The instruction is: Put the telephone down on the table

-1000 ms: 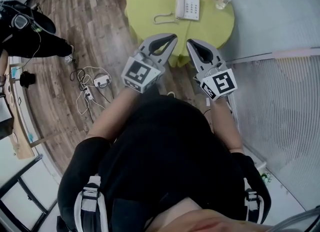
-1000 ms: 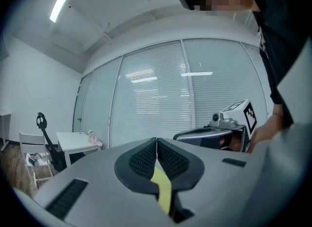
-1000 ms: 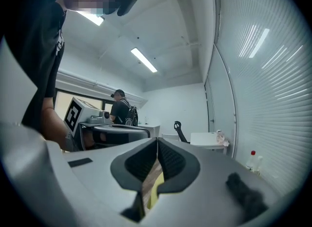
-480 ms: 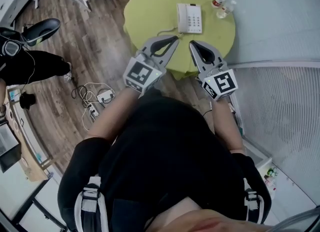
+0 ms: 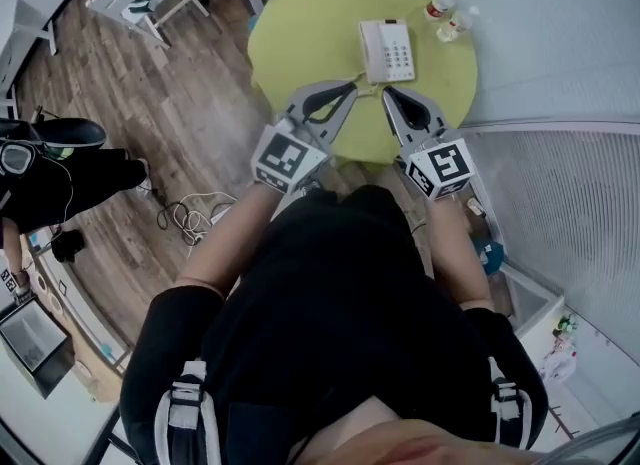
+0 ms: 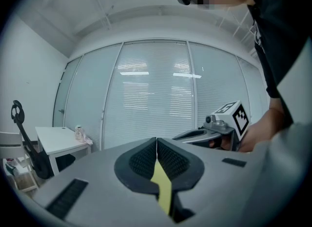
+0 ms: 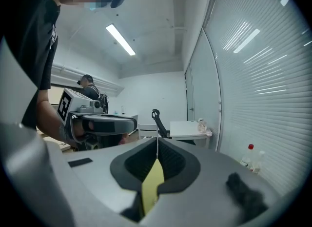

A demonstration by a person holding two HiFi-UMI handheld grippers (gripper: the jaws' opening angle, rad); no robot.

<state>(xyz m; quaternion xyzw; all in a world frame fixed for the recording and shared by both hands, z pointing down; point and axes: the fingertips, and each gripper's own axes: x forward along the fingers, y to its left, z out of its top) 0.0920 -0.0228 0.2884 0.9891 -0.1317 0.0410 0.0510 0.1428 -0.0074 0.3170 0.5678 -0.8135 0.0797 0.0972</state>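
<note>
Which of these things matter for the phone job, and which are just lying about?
Job: telephone, lying on the table; left claw and right claw, both shut and empty.
Lying about: two bottles at the table's far edge; cables on the floor.

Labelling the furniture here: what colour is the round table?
Yellow-green; the table shows best in the head view.
</note>
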